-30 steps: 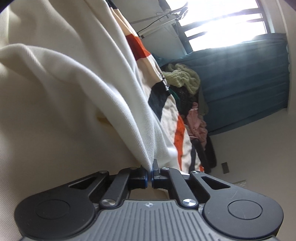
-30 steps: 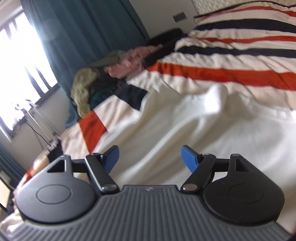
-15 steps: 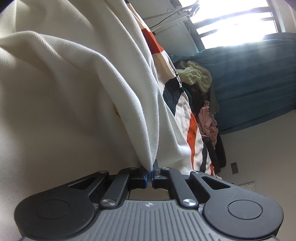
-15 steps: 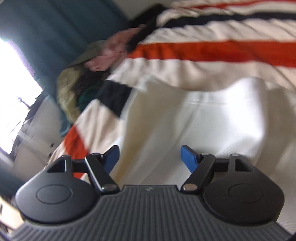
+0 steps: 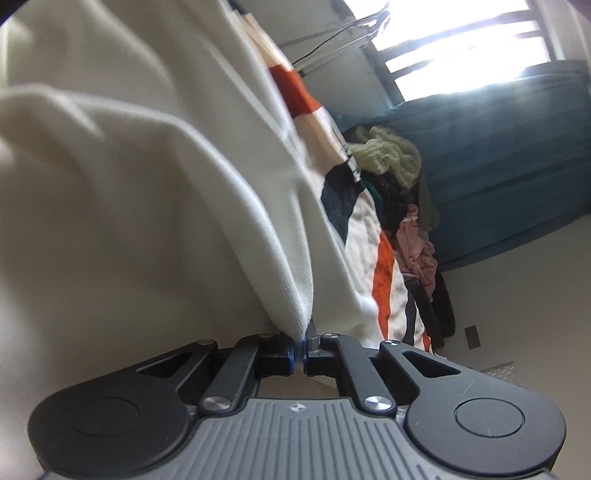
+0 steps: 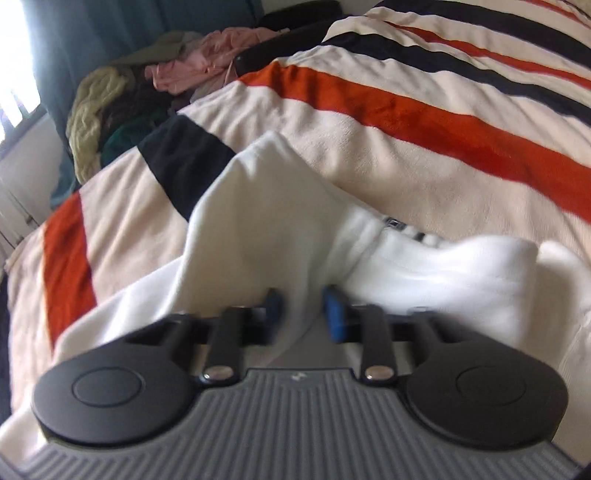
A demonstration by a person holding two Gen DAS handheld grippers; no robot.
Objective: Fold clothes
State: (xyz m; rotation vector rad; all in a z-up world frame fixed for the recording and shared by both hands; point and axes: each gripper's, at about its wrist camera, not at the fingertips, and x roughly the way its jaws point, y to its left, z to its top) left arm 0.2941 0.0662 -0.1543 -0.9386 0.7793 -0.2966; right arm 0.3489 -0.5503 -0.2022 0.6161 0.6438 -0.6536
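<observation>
In the left wrist view, the left gripper [image 5: 299,350] had its blue-tipped fingers pressed together on a pointed fold of the white garment [image 5: 129,192], which rose from the pinch and filled the left side of the frame. Just beyond the garment lay the striped blanket [image 5: 384,258], cream with orange and dark bands, and the garment rested against it. Past the blanket's far edge sat a pile of clothes [image 5: 399,184], yellow-green knit at one end and pink cloth at the other, set against the teal curtain [image 5: 509,155]. A bright window [image 5: 461,44] showed above the curtain. In the right wrist view, which was somewhat blurred, the right gripper [image 6: 301,317] had its blue pads narrowly parted, with a bunched ridge of the white garment [image 6: 266,221] lying between them; whether the pads actually touched the cloth could not be told. The garment lay spread over the striped blanket [image 6: 424,122], and the pile of clothes [image 6: 147,88] sat at the blanket's far edge, beside the teal curtain [image 6: 92,33].
</observation>
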